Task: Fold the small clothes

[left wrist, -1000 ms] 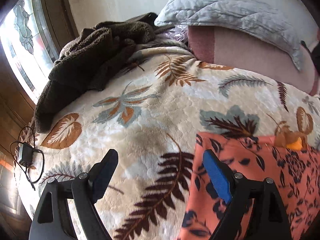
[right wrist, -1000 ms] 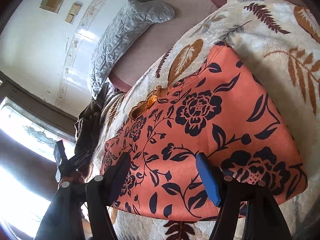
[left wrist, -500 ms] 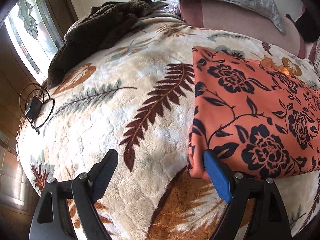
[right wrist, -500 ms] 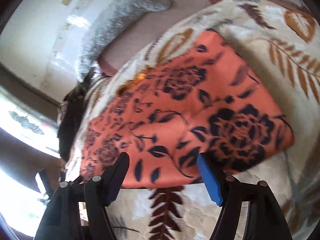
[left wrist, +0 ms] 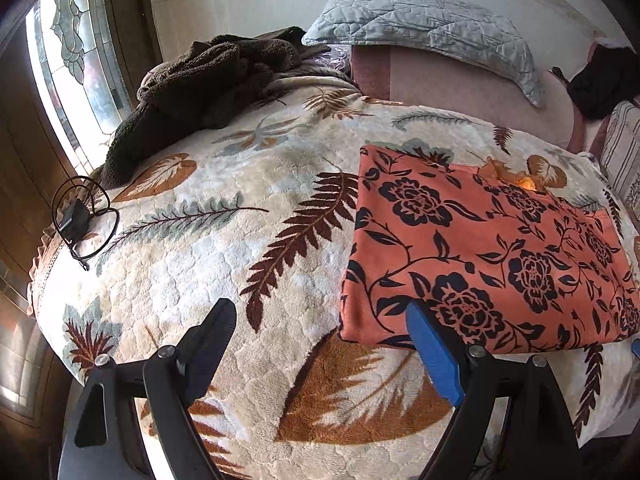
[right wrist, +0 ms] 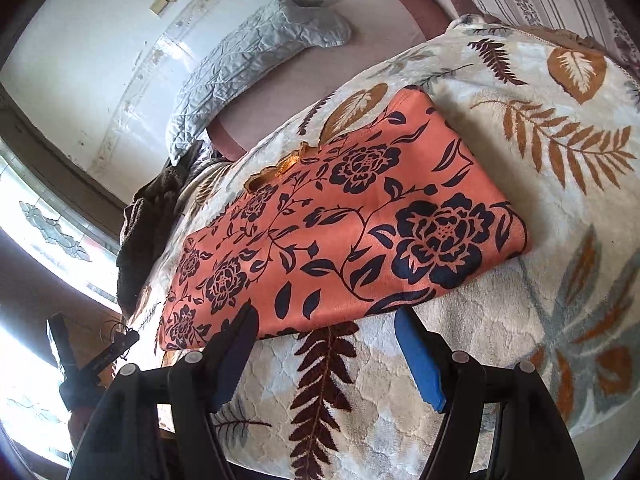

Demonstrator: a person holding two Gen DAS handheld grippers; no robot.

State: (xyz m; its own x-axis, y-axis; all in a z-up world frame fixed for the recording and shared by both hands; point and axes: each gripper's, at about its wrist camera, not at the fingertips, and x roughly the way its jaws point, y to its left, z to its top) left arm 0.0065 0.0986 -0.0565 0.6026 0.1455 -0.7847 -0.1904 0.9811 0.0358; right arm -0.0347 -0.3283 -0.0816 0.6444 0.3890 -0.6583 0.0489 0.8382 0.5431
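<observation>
Your left view cuts the orange floral garment [left wrist: 480,248] at the right edge, beyond the blue jaw; its far corner goes unseen. A small black device with a coiled cable [left wrist: 76,220], far left of the dark jaw, is too small to identify. In your right view, the folded garment's underside layers are hidden; glare washes out the window [right wrist: 28,280] left of the jaws.

The left wrist camera is looking down along its jaws at the bed [left wrist: 224,240] from the foot, facing the pillow [left wrist: 432,24]. The right wrist camera is tilting closer over the orange floral cloth [right wrist: 360,216]; both are sharing cloth, pillow and window.
</observation>
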